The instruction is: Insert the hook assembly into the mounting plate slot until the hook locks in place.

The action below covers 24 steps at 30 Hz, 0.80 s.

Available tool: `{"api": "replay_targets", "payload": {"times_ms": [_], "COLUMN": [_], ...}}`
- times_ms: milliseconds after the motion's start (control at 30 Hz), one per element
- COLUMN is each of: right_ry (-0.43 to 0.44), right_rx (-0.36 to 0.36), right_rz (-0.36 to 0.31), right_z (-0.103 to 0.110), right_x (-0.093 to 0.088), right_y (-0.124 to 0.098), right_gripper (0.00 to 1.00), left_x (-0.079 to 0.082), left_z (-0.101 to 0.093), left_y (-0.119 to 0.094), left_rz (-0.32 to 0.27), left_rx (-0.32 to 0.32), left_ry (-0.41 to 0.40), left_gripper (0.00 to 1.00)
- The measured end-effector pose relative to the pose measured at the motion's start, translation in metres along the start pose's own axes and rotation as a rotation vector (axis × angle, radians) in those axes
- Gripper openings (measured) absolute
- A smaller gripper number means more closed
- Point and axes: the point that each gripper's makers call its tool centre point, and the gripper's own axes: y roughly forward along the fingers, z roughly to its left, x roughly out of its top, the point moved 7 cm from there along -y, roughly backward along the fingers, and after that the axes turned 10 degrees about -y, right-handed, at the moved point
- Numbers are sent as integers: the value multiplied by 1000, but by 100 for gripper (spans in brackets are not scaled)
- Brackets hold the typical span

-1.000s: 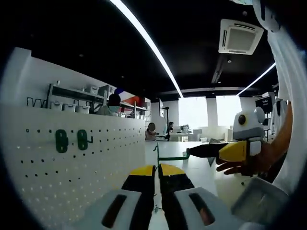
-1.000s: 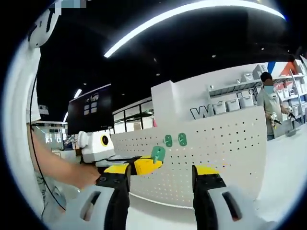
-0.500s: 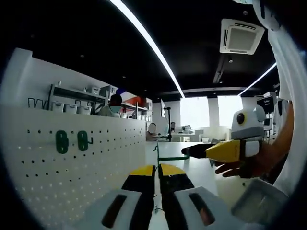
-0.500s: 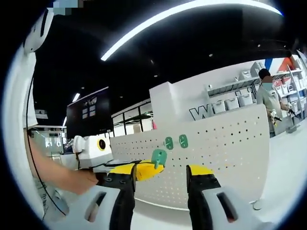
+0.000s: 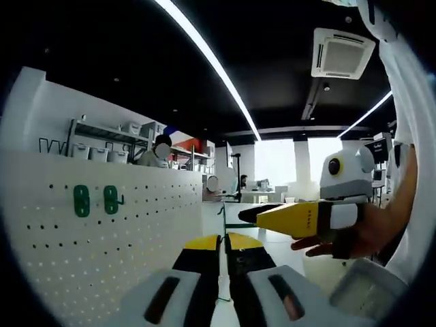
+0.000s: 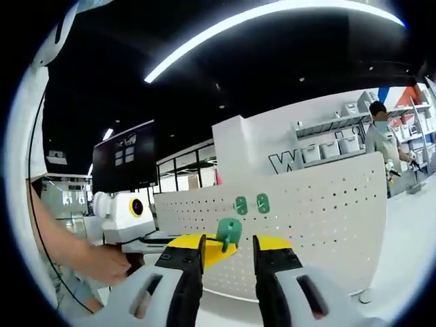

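My left gripper (image 5: 223,240) is shut on the green hook assembly (image 5: 222,216), whose thin wire rises between its yellow-tipped jaws. In the right gripper view the hook's green plate (image 6: 229,231) stands just above the left gripper (image 6: 215,249). My right gripper (image 6: 229,242) is open, its jaws a narrow gap apart on either side of that plate. It comes into the left gripper view from the right (image 5: 255,213), with its tip beside the hook wire. The white pegboard mounting plate (image 5: 102,238) (image 6: 313,218) stands upright behind and carries two green hooks (image 5: 82,201) (image 6: 240,204).
A hand (image 5: 347,235) holds the right gripper; another hand (image 6: 102,255) holds the left. A white table (image 5: 272,238) runs past the pegboard. Shelves of bins (image 5: 102,139) and a person (image 6: 381,136) are behind it. A dark monitor (image 6: 126,160) hangs at the left.
The right gripper's jaws have narrowed from wide apart to a small gap around the hook plate. The right gripper has moved in closer to the left gripper's tip.
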Motion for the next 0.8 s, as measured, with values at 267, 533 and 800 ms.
{"api": "replay_targets", "payload": {"times_ms": [267,533,800], "right_ry": [-17,-40,-52], "right_rx": [-9,-28,-30], "right_rz": [13,21,44], "right_z": [-1,-3,-1], "right_x": [-1,0,-1], "right_y": [0,-2,-1], "right_gripper": [15,7,3], "left_x": [-2,-4,-4], "left_z": [-9,-14,-15], "left_y": [6,8,7], "left_rz": [-5,-8,-5], "left_rx": [-13,-15,-7], "left_ry": [-7,-13,-18], "left_gripper": [3,3,3]}}
